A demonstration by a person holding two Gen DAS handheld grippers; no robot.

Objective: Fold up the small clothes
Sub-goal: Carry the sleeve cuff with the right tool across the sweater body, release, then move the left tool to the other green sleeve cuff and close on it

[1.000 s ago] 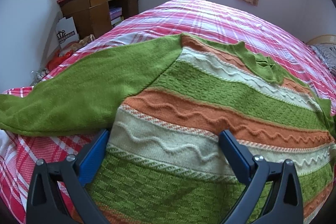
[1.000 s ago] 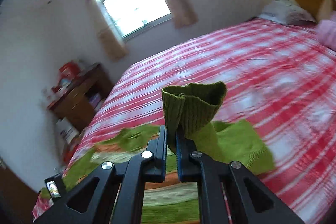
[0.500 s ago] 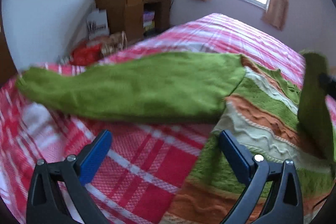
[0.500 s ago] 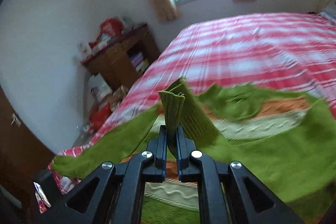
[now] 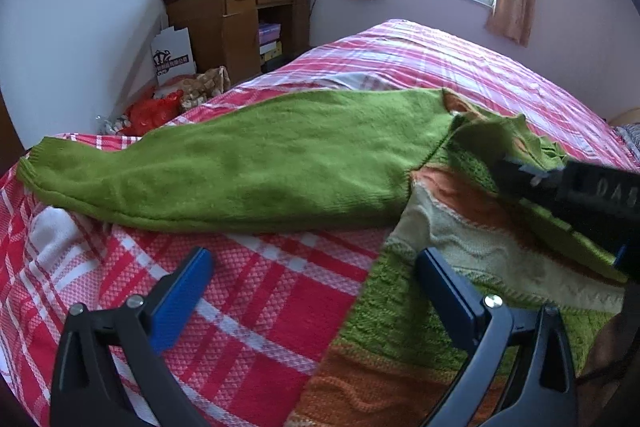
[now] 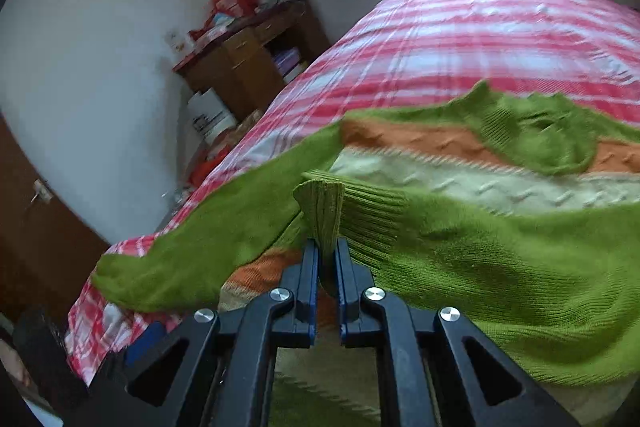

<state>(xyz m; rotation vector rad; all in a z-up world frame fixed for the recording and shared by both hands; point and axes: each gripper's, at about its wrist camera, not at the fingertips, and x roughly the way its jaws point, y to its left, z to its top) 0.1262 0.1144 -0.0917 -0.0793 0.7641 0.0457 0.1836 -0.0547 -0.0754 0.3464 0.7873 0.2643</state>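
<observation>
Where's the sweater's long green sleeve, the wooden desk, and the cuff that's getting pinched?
long green sleeve (image 5: 256, 163), left wrist view, mid-sleeve
wooden desk (image 5: 236, 23), left wrist view, its front
cuff (image 6: 322, 205), right wrist view, ribbed end above the fingers

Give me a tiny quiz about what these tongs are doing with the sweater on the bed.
1. True or false: the right tongs are pinching a green sleeve cuff.
2. Multiple choice: the left tongs are (a) wide open, holding nothing, (b) gripping the collar, (c) holding a sock.
3. Fill in: the other sleeve lies stretched out over the red plaid ____.

Key: 1 true. 2 a. 3 bedspread.
</observation>
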